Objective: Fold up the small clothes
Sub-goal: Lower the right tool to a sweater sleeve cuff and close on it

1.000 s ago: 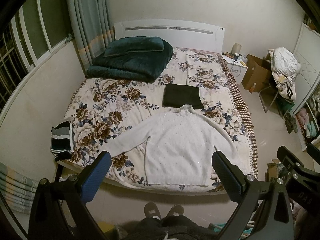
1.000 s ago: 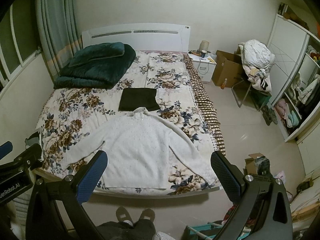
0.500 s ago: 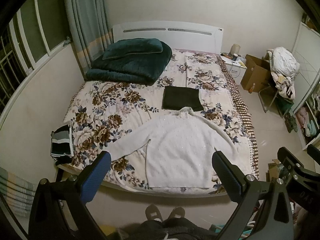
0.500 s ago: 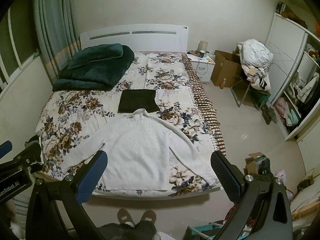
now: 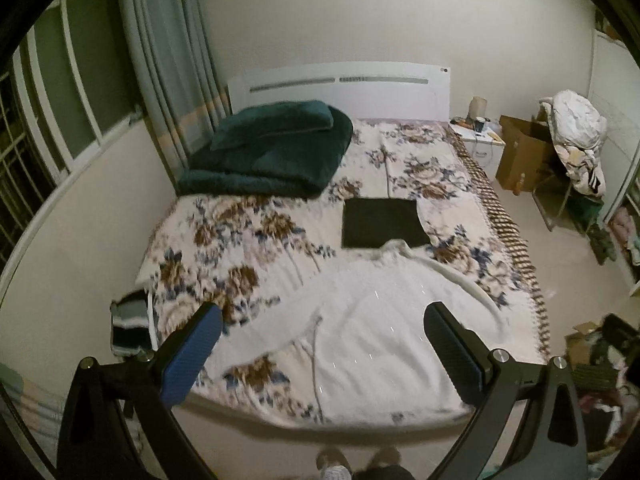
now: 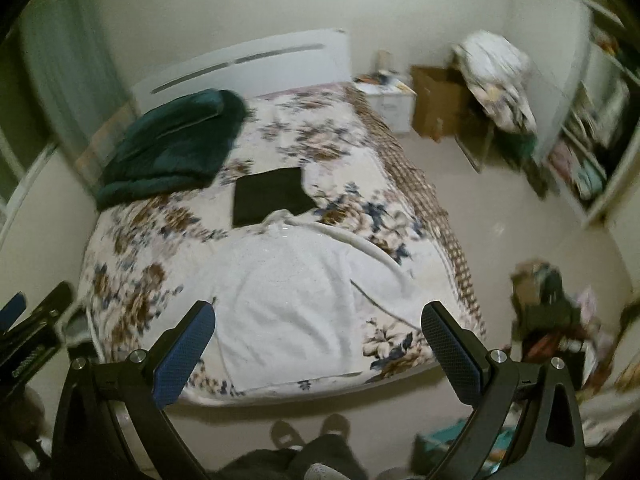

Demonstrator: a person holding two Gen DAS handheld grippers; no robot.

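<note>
White sweater [image 5: 372,320]: flat, unfolded, near bed [image 5: 256,240] foot. Dark cloth [image 5: 380,222] beyond it: folded. Left gripper [image 5: 320,332], right gripper [image 6: 318,330]: wide, empty.

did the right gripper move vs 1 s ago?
Yes. The right gripper has swung right and dipped: the white sweater sits nearer, and the headboard now tilts and lies further left.
</note>
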